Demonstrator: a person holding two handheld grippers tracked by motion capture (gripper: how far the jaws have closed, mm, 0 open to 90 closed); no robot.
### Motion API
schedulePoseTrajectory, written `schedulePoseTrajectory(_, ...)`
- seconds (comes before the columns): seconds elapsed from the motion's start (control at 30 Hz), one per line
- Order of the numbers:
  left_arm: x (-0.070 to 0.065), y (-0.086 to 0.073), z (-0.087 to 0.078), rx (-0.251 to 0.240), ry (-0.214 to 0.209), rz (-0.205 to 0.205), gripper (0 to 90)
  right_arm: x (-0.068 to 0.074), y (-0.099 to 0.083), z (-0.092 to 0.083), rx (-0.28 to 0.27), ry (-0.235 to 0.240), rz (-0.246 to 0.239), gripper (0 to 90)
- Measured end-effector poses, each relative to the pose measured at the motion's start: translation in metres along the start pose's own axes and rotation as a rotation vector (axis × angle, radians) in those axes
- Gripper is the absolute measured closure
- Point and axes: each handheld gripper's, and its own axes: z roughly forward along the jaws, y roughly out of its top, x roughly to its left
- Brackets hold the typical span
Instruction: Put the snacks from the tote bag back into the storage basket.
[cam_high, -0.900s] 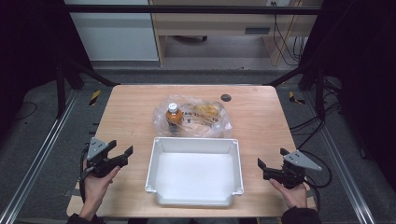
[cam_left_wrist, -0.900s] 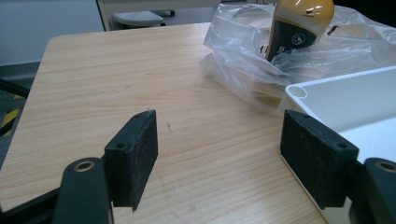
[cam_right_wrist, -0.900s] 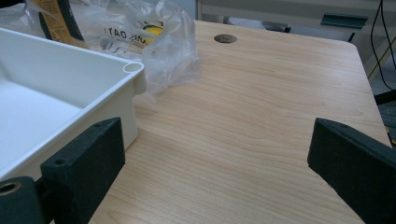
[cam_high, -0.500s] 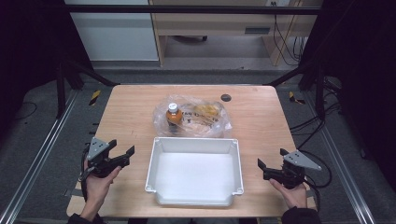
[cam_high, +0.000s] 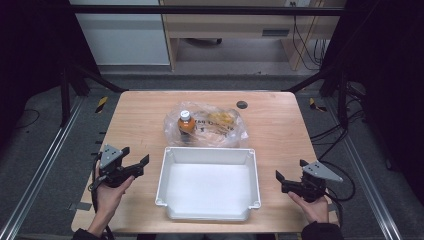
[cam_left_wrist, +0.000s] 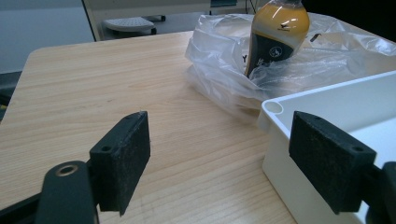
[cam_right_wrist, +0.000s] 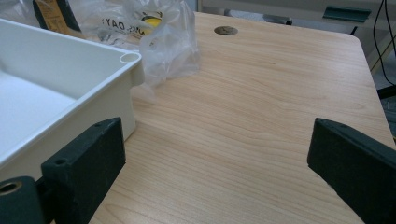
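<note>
High view: we are finding the bottle (cam_high: 186, 123) in the plastic bag (cam_high: 215, 126) standing upright beyond the tray (cam_high: 207, 155), nearer the left tool (cam_high: 136, 164), both it and the right tool (cam_high: 279, 181) spread and empty.

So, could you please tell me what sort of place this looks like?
Probably a lab recording station: a wooden table inside a black metal frame, cables on the grey floor, and a white bin set out for handling trials.
</note>
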Motion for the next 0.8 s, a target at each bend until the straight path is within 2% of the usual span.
schedulePoseTrajectory(0.23,-0.003,0.01,0.006,-0.011,-0.016,-0.008,20.7,-0.002,-0.001,-0.001,-0.001,-0.01,0.008,4.4)
schedulePoseTrajectory(0.47,-0.011,0.022,0.011,-0.022,-0.029,0.017,20.9,-0.004,-0.001,0.0,0.003,-0.016,0.009,4.4)
schedulePoseTrajectory(0.8,-0.015,0.032,0.019,-0.029,-0.04,0.019,20.9,-0.004,-0.001,0.0,0.006,-0.018,0.008,4.5)
